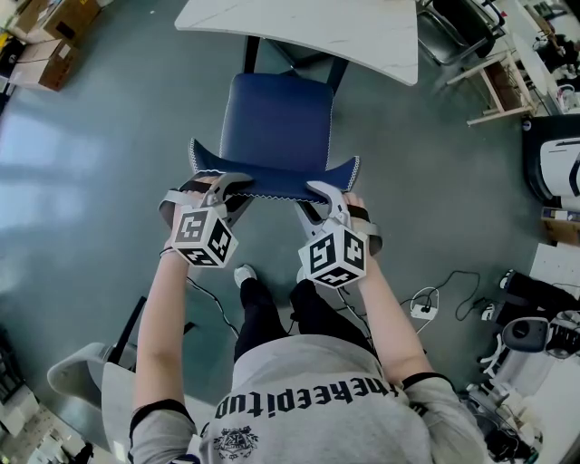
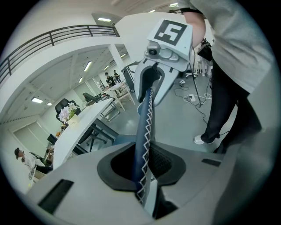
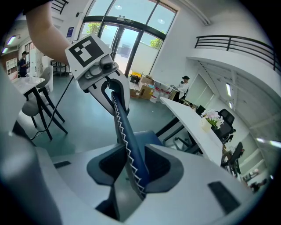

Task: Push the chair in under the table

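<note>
The blue chair (image 1: 276, 118) stands in front of the white table (image 1: 308, 27), its seat in plain sight just short of the table's near edge and its back turned toward the person. The person stands close behind it with both arms stretched forward, one gripper on each end of the backrest (image 1: 272, 178), whose top edge is trimmed with white zigzag stitching. The left gripper (image 1: 227, 181) sits on the backrest's left corner. In its own view the stitched edge runs straight down between its jaws (image 2: 142, 165), which are drawn in narrow and clamp the padding from both sides. The right gripper (image 1: 328, 192) is on the right corner. Its jaws (image 3: 131, 169) stand wider around the same edge, the fabric lying against one pad while the other looks slack, so it sits around the backrest more than it pinches it. Both grippers tilt downward, their marker cubes facing up. On the grey floor to the right lies a white power strip (image 1: 423, 310) with its cable, and cardboard boxes (image 1: 45, 36) sit well off to the far left.
</note>
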